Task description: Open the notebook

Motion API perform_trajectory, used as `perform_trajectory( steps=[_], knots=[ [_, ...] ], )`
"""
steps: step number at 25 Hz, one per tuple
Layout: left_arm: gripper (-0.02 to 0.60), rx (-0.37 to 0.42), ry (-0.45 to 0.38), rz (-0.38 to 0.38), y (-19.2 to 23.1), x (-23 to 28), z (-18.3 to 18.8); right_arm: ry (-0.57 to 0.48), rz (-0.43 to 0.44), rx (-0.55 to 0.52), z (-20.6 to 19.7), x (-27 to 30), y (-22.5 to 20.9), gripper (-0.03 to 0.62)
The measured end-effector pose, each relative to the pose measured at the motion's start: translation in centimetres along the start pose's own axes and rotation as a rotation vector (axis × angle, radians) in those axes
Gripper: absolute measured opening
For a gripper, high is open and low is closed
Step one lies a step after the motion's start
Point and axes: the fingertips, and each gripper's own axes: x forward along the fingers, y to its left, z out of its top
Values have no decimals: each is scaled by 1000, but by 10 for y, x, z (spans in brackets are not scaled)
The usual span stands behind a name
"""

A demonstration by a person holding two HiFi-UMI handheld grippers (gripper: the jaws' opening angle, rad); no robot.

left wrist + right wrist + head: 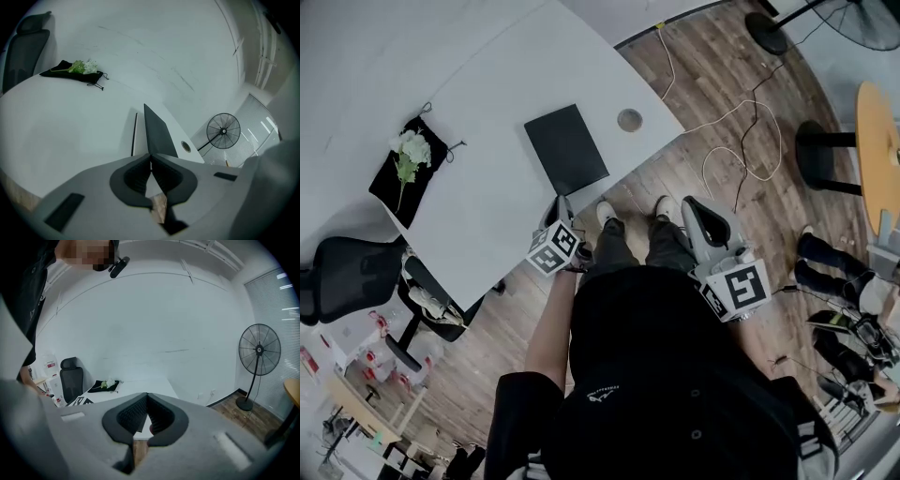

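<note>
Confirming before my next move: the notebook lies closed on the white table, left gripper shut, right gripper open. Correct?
Not quite. The right gripper is shut, not open: the right gripper view shows its jaws together, nothing between them. The notebook does lie closed on the white table, and the left gripper is shut.

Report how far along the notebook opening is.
Done: nothing, since the notebook lies closed and flat on the table. In hand: the left gripper, jaws together, points at the notebook's near edge; I cannot tell whether it touches. The right gripper, shut and empty, hangs off the table. Left: catch the cover and lift it open.
</note>
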Motion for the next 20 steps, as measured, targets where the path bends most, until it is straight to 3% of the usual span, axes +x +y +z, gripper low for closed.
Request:
perform_trajectory(
  steps=[20],
  knots=[
    [9, 56, -96, 56, -40, -18, 20, -39, 41, 1, 5, -24, -44, 5]
  ],
)
